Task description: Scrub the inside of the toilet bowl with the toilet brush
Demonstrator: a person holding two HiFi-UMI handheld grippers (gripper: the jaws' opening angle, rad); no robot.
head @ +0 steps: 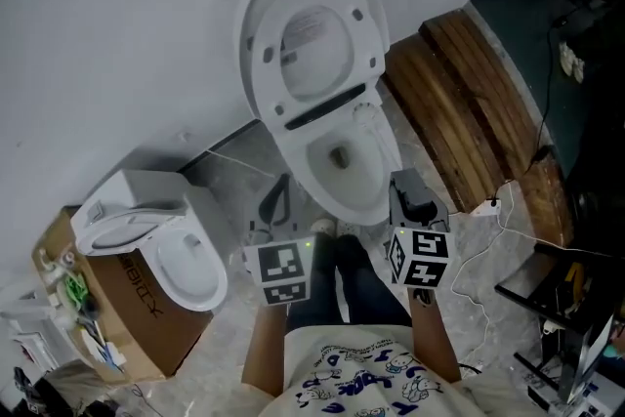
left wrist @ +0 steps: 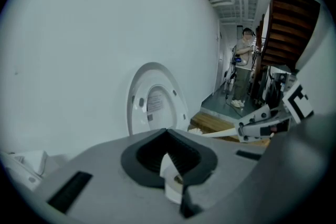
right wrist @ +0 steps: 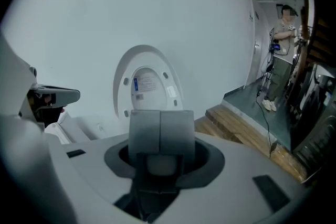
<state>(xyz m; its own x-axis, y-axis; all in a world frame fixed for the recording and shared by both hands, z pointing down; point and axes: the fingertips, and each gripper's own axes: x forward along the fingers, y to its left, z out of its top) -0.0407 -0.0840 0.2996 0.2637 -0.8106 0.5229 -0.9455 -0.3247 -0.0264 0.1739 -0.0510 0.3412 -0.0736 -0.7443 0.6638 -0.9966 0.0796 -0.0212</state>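
The toilet stands against the white wall with its lid (head: 308, 39) raised and its bowl (head: 361, 173) open, a dark drain at the bottom. No toilet brush shows in any view. My left gripper (head: 280, 183) hovers just short of the bowl's near-left rim. Its dark fingers meet at the tip, and it shows as a single closed bar (right wrist: 52, 95) in the right gripper view. My right gripper (head: 408, 183) hangs by the bowl's near-right rim. Its grey pads (right wrist: 160, 131) are pressed together with nothing between them. Both gripper views look over the bowl at the raised lid (left wrist: 153, 102) (right wrist: 147, 89).
A second white toilet (head: 161, 244) rests on a cardboard box (head: 137, 308) at the left. A wooden platform (head: 469, 112) runs along the right, with cables (head: 479, 259) and dark equipment beyond it. A person (right wrist: 283, 55) stands far off to the right. My legs are right below the bowl.
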